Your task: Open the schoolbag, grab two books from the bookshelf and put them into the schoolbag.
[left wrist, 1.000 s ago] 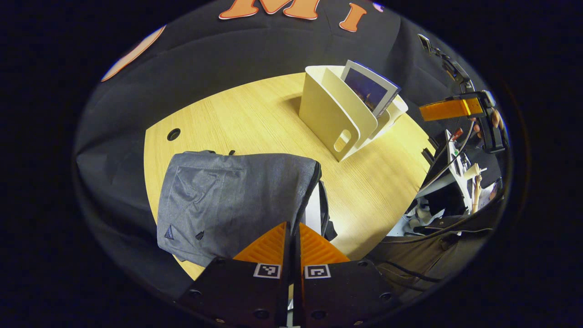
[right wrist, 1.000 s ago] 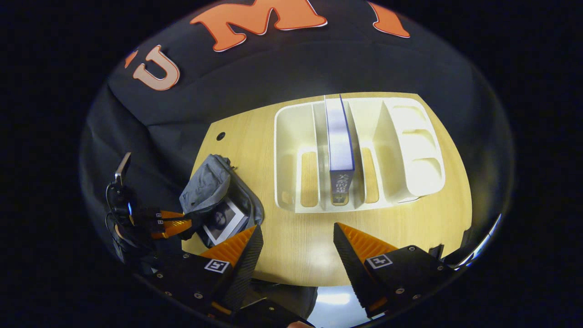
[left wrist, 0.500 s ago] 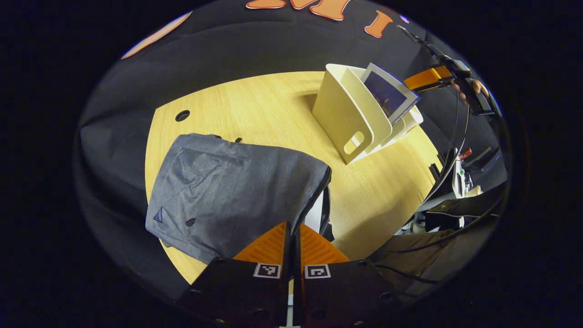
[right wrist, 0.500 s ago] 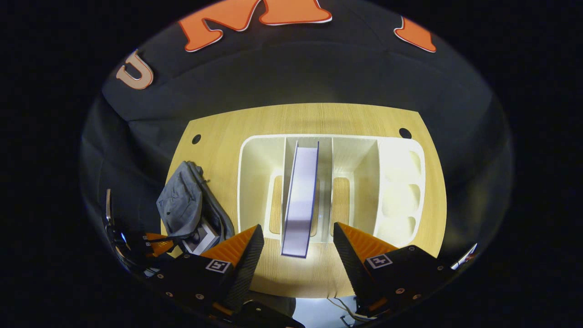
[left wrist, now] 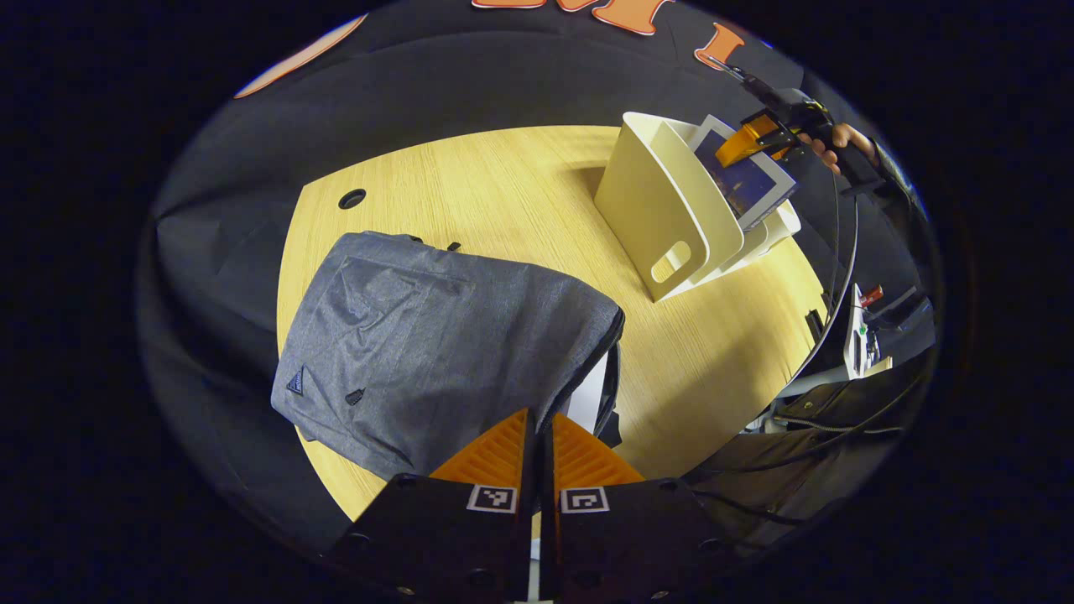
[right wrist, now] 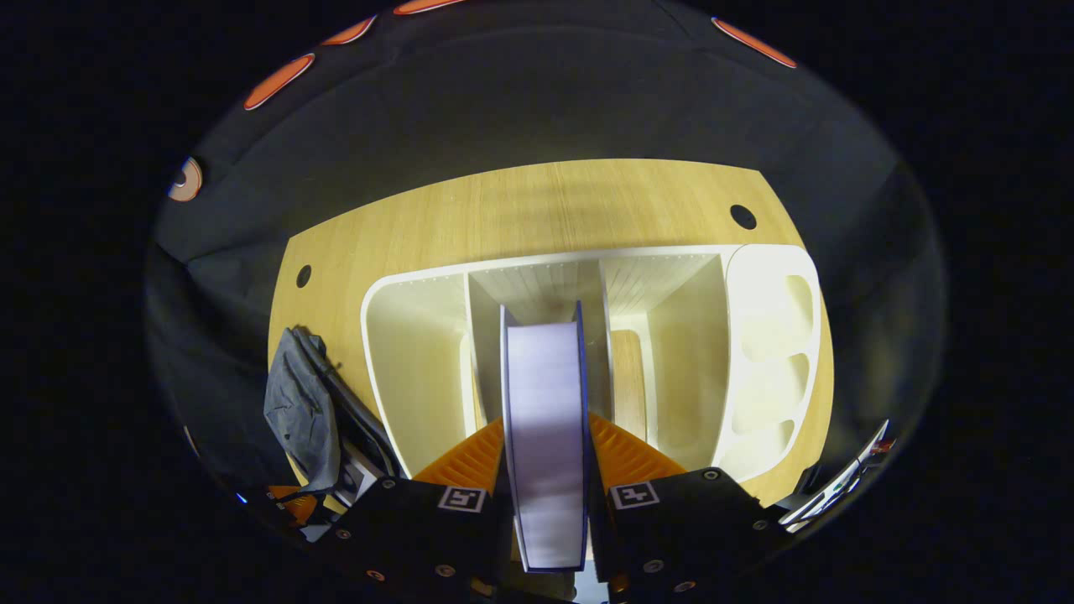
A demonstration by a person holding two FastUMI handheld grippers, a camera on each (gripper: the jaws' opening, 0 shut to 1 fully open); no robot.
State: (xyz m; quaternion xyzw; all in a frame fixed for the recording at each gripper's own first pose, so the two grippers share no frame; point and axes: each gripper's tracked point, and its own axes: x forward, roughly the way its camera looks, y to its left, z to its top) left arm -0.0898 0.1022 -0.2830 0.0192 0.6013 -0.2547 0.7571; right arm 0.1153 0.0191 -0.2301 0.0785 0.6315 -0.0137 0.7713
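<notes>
Black cloth backs a pale wooden worktop (left wrist: 503, 193) on which we see a cream bookshelf (right wrist: 419, 369) with upright dividers and, well apart from it, a grey schoolbag (left wrist: 436, 344).

From the right gripper view, our right gripper (right wrist: 545, 453) sits at the bookshelf's middle compartment. A book (right wrist: 545, 419) with a blue cover stands there on edge, its white page block facing us, and it lies directly between the two fingers: one finger (right wrist: 470, 457) flanks its left cover, the other flanks its right, both drawn in against the covers so that the book is clamped. The book's lower end reaches past the fingertips towards the gripper body. In the left gripper view the same gripper (left wrist: 755, 138), held by a hand (left wrist: 843, 143), meets the book's top edge above the bookshelf.

Our left gripper (left wrist: 537, 449) hovers at the schoolbag's open mouth, where a white edge shows inside the bag. Its fingers are pressed together with hardly a gap; whether they pinch the bag's fabric we cannot tell.
</notes>
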